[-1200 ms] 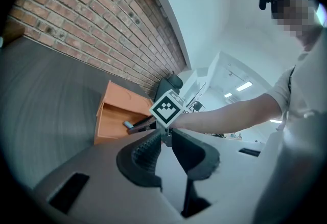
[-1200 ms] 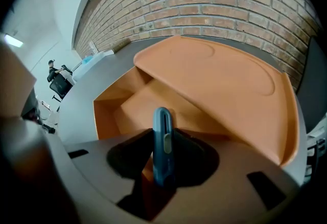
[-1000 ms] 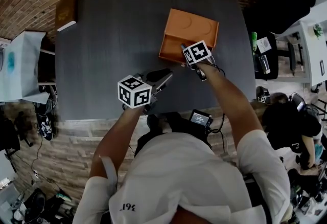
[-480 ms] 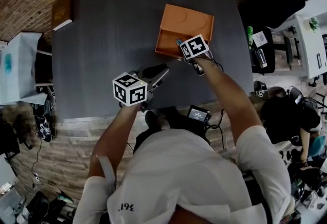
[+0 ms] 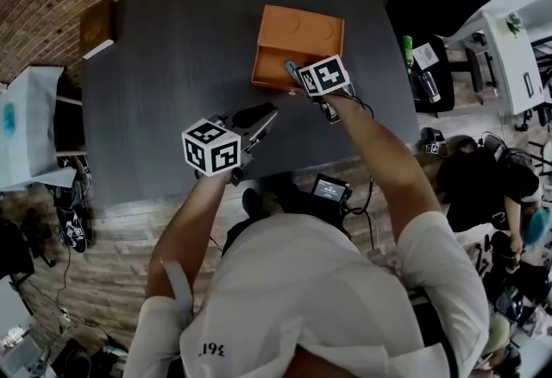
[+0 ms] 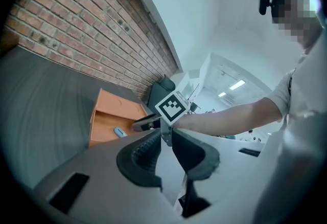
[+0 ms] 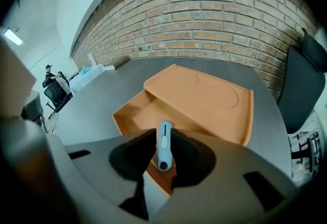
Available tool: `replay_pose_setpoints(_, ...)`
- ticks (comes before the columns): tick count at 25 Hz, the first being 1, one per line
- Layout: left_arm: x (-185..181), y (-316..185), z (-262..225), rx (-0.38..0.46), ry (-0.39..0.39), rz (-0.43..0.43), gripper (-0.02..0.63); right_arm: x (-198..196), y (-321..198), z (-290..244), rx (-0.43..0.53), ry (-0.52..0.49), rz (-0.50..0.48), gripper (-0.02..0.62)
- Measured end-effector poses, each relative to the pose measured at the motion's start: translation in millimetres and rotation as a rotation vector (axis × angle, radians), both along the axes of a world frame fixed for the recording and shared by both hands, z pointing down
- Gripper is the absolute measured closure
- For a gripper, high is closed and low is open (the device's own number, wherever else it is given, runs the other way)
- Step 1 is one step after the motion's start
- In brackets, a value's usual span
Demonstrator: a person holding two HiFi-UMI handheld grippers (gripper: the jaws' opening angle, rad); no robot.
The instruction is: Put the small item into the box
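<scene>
One orange box (image 5: 302, 29) on the dark table (image 5: 172, 66), tray open, its lid lying flat behind it. One small item (image 7: 164, 149), pale blue and slim, and there it is on the tray floor, near the front corner!

Two grippers in play, each with one of the marker cubes (image 5: 211, 147). The right gripper (image 7: 163, 136) hangs over the tray pointing steeply down. Its jaws have just been closing in and now stand partly apart. The blue item shows in the gap between them, but the left gripper view has it lying flat in the box, just beside the tips and not pinched. The left gripper (image 6: 165, 133) sits well back from the box, jaws narrowly apart with nothing between them.

One brown book-like slab (image 5: 95, 22) lies at the table's far left corner, its cover too small to read. Digits on the white shirt (image 5: 302, 299) appear upside down, something like "361", but I can't be sure. The cubes carry black-and-white square patterns only.

From the head view the right cube covers the box's near edge and the item is barely a blue speck. In the right gripper view the jaws cut off the tray's front corner
</scene>
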State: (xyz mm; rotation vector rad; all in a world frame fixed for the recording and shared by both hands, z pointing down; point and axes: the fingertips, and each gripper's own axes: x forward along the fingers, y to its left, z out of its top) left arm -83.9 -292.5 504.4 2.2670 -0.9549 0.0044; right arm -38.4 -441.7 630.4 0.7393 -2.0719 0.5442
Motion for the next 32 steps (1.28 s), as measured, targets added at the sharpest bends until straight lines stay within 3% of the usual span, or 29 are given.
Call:
replay_pose_setpoints(9,-6.2,4.5,-33.1,0.076,0.015,0.004,0.534,4.4,14.9,-64.3,0.110,-0.107,0.065,0.540)
replay_pose_setpoints(16,-3.8,17.7,-62.7,0.147,0.033,0.034,0.534,-7.0,44.3,-118.3,0.188,-0.211,0.015,0.541)
replay_pose_setpoints(24,-5.6,35.7,-98.4,0.217,0.080,0.046,0.534,-14.0,78.7,-172.8,0.214,-0.362,0.016,0.534)
replay_pose_setpoints(32,-13.9,64.6,-118.7,0.240,0.121,0.046,0.534,-9.9,115.2,-202.9,0.222,-0.447,0.037,0.494)
